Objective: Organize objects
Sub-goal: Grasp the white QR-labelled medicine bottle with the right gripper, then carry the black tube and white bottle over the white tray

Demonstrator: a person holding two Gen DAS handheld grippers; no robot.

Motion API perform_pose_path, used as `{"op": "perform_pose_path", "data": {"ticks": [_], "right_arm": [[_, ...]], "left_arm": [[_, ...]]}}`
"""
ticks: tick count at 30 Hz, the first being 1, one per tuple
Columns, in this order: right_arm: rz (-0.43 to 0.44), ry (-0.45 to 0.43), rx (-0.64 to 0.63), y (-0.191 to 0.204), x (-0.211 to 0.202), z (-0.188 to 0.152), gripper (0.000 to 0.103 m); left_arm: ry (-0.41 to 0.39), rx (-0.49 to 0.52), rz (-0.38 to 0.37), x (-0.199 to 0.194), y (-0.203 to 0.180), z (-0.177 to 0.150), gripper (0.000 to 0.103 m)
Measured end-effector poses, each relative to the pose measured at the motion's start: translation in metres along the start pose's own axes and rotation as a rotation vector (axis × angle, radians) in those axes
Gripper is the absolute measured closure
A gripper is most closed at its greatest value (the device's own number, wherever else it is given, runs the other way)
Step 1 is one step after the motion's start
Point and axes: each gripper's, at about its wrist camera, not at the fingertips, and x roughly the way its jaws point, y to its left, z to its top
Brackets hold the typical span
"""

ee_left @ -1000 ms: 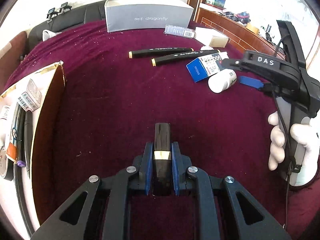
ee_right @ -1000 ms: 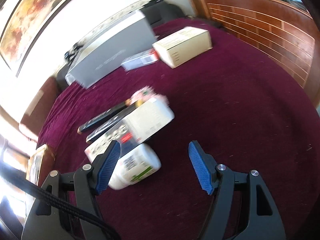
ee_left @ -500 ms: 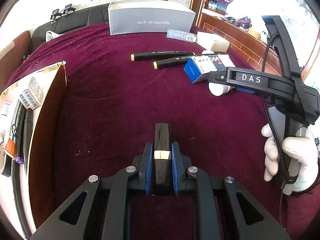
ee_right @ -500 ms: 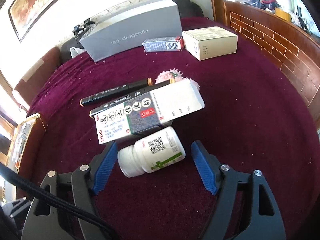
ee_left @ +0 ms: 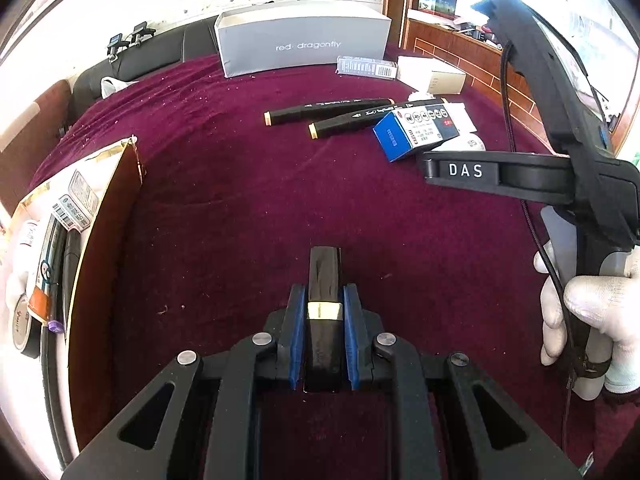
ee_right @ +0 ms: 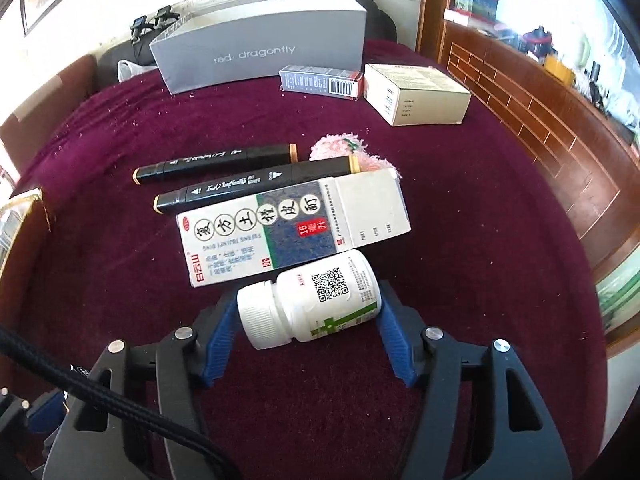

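While the left hand-held gripper (ee_left: 322, 332) pinches a black marker (ee_left: 323, 280) above the maroon-covered bench (ee_left: 240, 208), apparently for the open box (ee_left: 100, 240) alongside, the right hand-held gripper (ee_right: 306, 334) is closing around a toppled white bottle (ee_right: 310, 298).

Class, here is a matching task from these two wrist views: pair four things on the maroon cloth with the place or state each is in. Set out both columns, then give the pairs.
Things:
1. white pill bottle
2. black marker
3. grey shoebox
4. medicine carton

Places or states:
A. clamped in the left gripper
B. standing at the far edge of the cloth
C. lying on its side between the closing fingers of the right gripper
D. lying flat between the pill bottle and two loose markers

Pairs: 1-C, 2-A, 3-B, 4-D
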Motion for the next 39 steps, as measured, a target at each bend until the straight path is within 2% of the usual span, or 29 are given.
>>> {"op": "perform_pose_path", "data": {"ticks": [8, 13, 39], "right_arm": [[0.057, 0.041, 0.067, -0.009, -0.010, -0.009, 0.041], [0.056, 0.043, 0.059, -0.006, -0.023, -0.018, 0.040], [0.097, -0.033, 0.001, 0.033, -0.093, -0.038, 0.040]], "left_arm": [[-0.003, -0.040, -0.033, -0.006, 0.010, -0.006, 0.089], [-0.001, -0.062, -0.047, -0.015, 0.017, -0.014, 0.089], [-0.113, -0.095, -0.114, -0.081, 0.028, -0.040, 0.089]]}}
